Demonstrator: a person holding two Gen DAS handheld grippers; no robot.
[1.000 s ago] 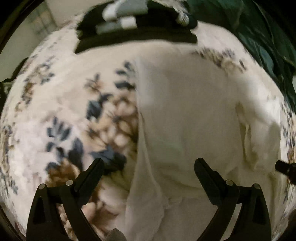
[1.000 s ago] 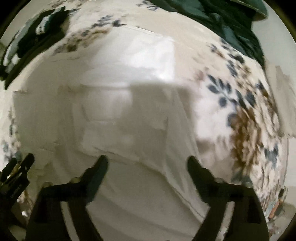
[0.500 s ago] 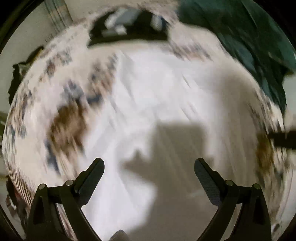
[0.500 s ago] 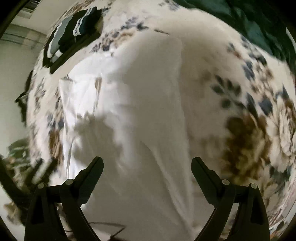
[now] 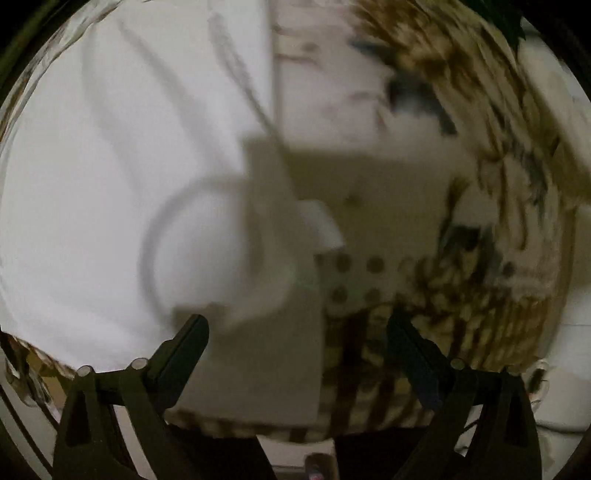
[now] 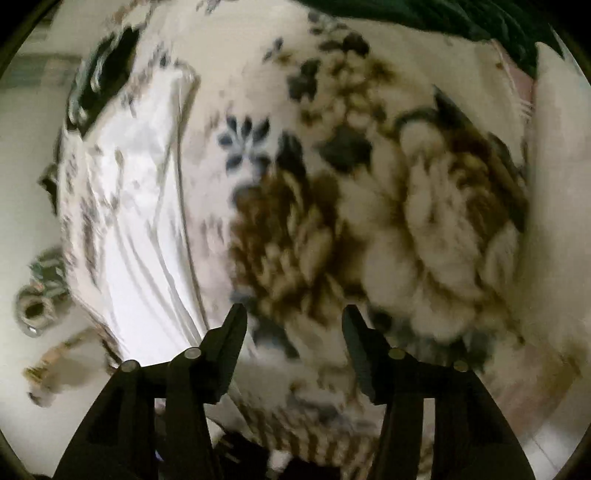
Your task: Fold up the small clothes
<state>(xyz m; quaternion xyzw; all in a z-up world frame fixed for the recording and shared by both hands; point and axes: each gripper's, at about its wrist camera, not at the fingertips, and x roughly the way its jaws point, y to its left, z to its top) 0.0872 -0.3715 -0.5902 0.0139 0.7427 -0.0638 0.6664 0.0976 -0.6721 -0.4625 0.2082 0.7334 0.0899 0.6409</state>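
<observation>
A white garment [image 5: 122, 155] lies spread on a floral blanket [image 5: 491, 192]; its round neckline [image 5: 155, 236] shows in the left wrist view, with a polka-dot patch [image 5: 354, 277] at its edge. My left gripper [image 5: 299, 339] is open and empty above the neckline edge. In the right wrist view the white garment [image 6: 136, 221] lies to the left. My right gripper [image 6: 293, 328] is open and empty over the blanket's [image 6: 332, 206] brown flowers, beside the garment's right edge. Both views are blurred.
A folded black and white striped garment [image 6: 99, 77] lies at the far left of the bed. Dark green fabric [image 6: 443, 18] lies at the far edge. Small objects [image 6: 37, 306] sit on the floor at the left. The bed's near edge [image 5: 258, 428] is below my left gripper.
Both grippers have swung right across the white garment. The left now looks at the neckline near the bed edge. The right has moved off the garment onto the blanket and its jaws have narrowed.
</observation>
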